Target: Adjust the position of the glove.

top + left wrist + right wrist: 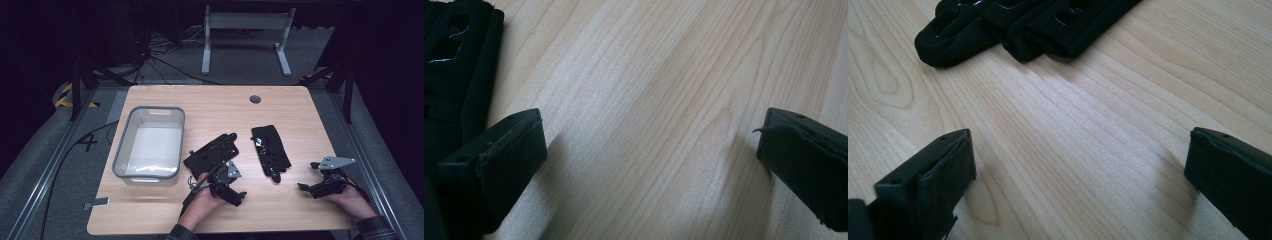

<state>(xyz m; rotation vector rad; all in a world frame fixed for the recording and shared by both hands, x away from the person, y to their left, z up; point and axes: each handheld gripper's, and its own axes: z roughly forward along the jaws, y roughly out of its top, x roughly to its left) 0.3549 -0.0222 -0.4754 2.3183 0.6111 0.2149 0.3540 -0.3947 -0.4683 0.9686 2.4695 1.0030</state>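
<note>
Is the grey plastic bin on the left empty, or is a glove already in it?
Empty. The grey plastic bin shows a bare pale floor in the high view.

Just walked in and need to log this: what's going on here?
A person at a wooden table holds a gripper in each hand. Two black gloves lie mid-table: the left gripper sits by the left glove, the right gripper near the right glove. Both jaws are open, holding nothing. The grey bin looks empty.

Grey bin point(150, 145) w/ 2 black gloves point(270, 151) on table point(280, 107).
</note>
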